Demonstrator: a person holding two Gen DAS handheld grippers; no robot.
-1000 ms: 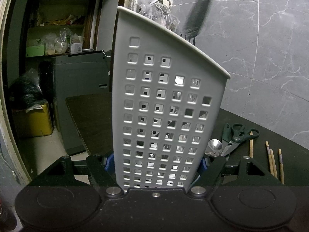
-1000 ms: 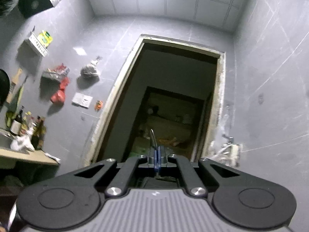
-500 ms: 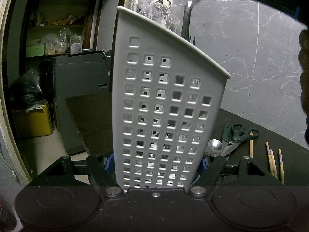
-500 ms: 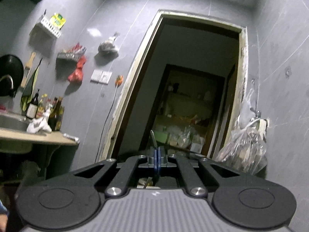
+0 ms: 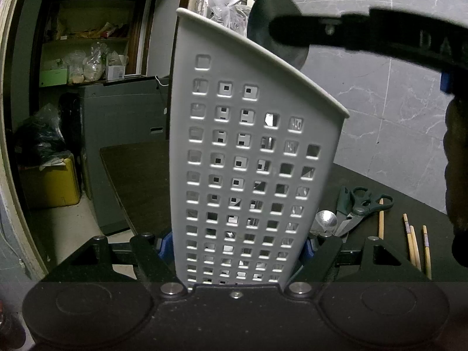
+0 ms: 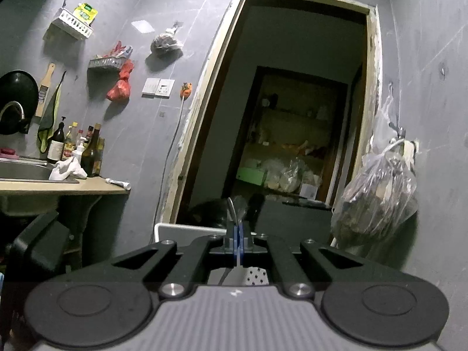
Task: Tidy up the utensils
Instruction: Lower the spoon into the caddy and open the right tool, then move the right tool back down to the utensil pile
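A white perforated utensil holder point(image 5: 251, 158) stands upright on the dark table, and my left gripper point(image 5: 237, 245) is shut on its lower part, with a blue pad point(image 5: 164, 245) on each side. My right gripper point(image 6: 237, 239) is shut on a thin metal utensil point(image 6: 231, 209) seen edge-on; I cannot tell which kind. In the left wrist view that gripper's dark body point(image 5: 351, 35) hangs just over the holder's rim. In the right wrist view the holder's white rim point(image 6: 187, 228) lies right under the fingers. Silver pieces show through the holder's holes.
A spoon point(image 5: 326, 220), green-handled scissors point(image 5: 356, 207) and several chopsticks point(image 5: 412, 242) lie on the table to the holder's right. A person's hand point(image 5: 456, 161) is at the right edge. A doorway point(image 6: 292, 117), a hanging plastic bag point(image 6: 377, 193) and a sink counter point(image 6: 58, 184) surround the spot.
My right gripper has come down and levelled out, and its body now fills the top right of the left wrist view. The holder's rim has come into the right wrist view. The left gripper stayed still.
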